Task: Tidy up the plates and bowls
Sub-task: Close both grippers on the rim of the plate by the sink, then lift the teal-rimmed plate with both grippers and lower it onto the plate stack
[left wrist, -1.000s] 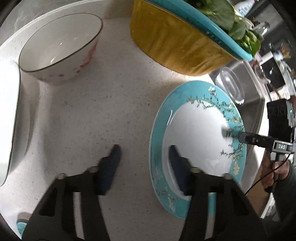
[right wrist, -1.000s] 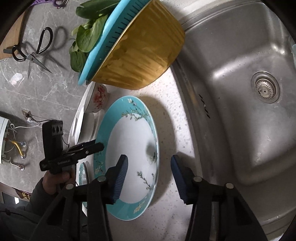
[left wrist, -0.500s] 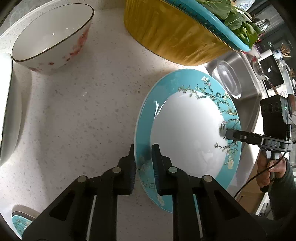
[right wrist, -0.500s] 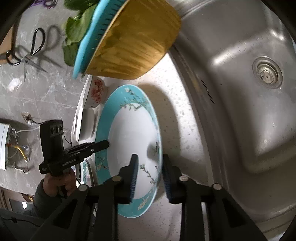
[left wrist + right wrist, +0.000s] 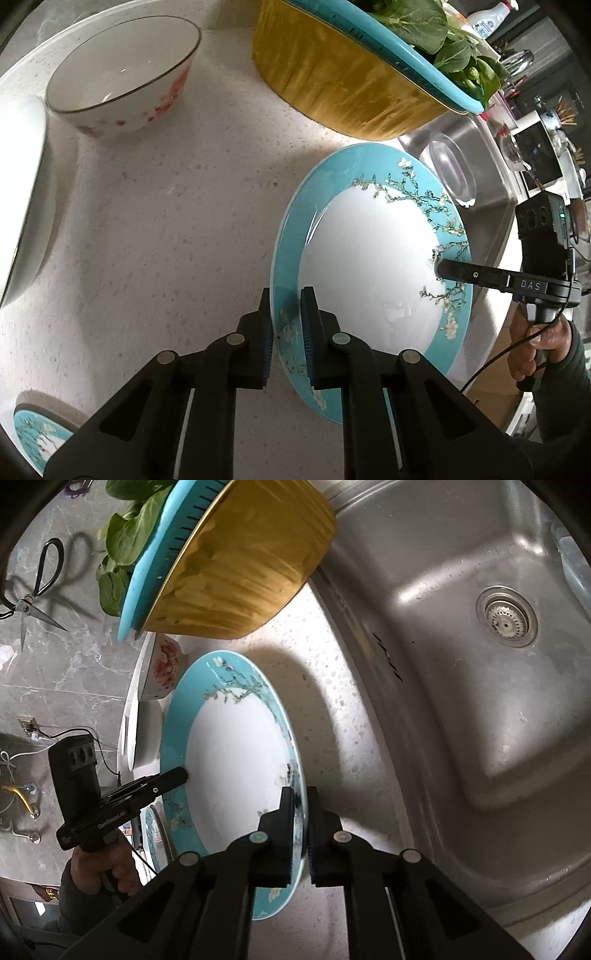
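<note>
The turquoise plate [image 5: 373, 258] with a white centre and blossom-branch rim lies on the speckled counter [image 5: 166, 206], held at opposite edges by both grippers. The left gripper [image 5: 287, 328] has its jaws drawn narrow and clamped on the plate's near-left rim, one pad under the edge and one on top. The right gripper [image 5: 301, 827] grips the rim on the sink side in the same way, its jaws pinched tight on the blue band. In the left wrist view the right gripper's finger reaches in over the far rim, and a hand [image 5: 535, 343] holds its handle.

The plate's far edge comes close to the steel sink [image 5: 461, 686], whose raised lip runs just beside it; a narrow strip of counter separates the two. Above the plate, a gold bowl [image 5: 343, 81] carrying a blue colander [image 5: 388, 48] of leafy greens [image 5: 424, 26] overhangs, near the plate's upper rim but apart from it. To the left lies a broad stretch of bare counter, bounded by a white bowl with red flowers [image 5: 125, 81] at the far side and a white dish [image 5: 22, 199] at the left edge. A second turquoise plate [image 5: 40, 439] peeks in at the lower left corner, well apart. A clear lid [image 5: 450, 170] rests in the sink. Scissors [image 5: 33, 590] lie on the grey marble surface [image 5: 66, 672] beyond.
</note>
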Tool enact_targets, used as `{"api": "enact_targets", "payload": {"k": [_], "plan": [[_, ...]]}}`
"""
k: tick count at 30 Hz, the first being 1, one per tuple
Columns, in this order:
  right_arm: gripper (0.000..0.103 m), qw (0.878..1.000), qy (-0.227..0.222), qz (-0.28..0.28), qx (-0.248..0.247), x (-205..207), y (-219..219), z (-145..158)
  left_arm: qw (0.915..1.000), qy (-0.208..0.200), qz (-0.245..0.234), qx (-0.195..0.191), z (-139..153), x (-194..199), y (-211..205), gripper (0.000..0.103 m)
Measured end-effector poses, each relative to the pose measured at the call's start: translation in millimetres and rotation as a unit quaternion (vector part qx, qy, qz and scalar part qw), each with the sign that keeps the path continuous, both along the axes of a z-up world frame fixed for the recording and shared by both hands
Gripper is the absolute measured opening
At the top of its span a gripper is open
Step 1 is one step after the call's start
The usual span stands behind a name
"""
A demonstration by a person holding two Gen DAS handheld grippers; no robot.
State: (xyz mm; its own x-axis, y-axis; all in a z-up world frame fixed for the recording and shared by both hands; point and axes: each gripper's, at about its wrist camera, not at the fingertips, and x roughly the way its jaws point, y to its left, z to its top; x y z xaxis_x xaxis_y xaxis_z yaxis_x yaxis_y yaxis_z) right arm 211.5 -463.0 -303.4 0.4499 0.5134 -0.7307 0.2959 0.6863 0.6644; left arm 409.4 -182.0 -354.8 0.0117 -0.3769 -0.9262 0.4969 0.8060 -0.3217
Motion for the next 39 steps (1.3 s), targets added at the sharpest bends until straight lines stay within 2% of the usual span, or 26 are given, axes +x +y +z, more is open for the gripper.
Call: {"api": "enact_targets", "payload": {"k": [10,16,22,28,31,39], "plan": [[0.008,0.999,-0.011,0.028,-0.012,2.2,34.0,34.0,0.9986,-0.007,0.047,-0.025,36.7,-23.2,57.8,0.011],[0.008,0.996,-0.028,0.088,-0.014,17.0,88.9,57.1,0.9928,-0.021,0.114,-0.031,61.7,-44.8,133.4,0.011],[0.008,0.985,-0.041,0.167,-0.013,38.8,167.8,66.3,0.9804,-0.037,0.192,-0.024,77.9,-72.9,222.2,0.011],[0.009,0.971,-0.036,0.238,-0.017,47.9,246.9,59.9,0.9647,-0.040,0.260,-0.012,76.4,-100.7,307.8,0.012],[0.009,0.964,-0.029,0.265,-0.019,50.0,276.7,54.6,0.9591,-0.040,0.280,-0.007,68.0,-109.0,336.8,0.013],[0.009,0.955,-0.016,0.294,-0.048,51.6,322.5,40.2,0.9538,-0.026,0.299,0.003,40.3,-119.5,380.2,0.015]]}}
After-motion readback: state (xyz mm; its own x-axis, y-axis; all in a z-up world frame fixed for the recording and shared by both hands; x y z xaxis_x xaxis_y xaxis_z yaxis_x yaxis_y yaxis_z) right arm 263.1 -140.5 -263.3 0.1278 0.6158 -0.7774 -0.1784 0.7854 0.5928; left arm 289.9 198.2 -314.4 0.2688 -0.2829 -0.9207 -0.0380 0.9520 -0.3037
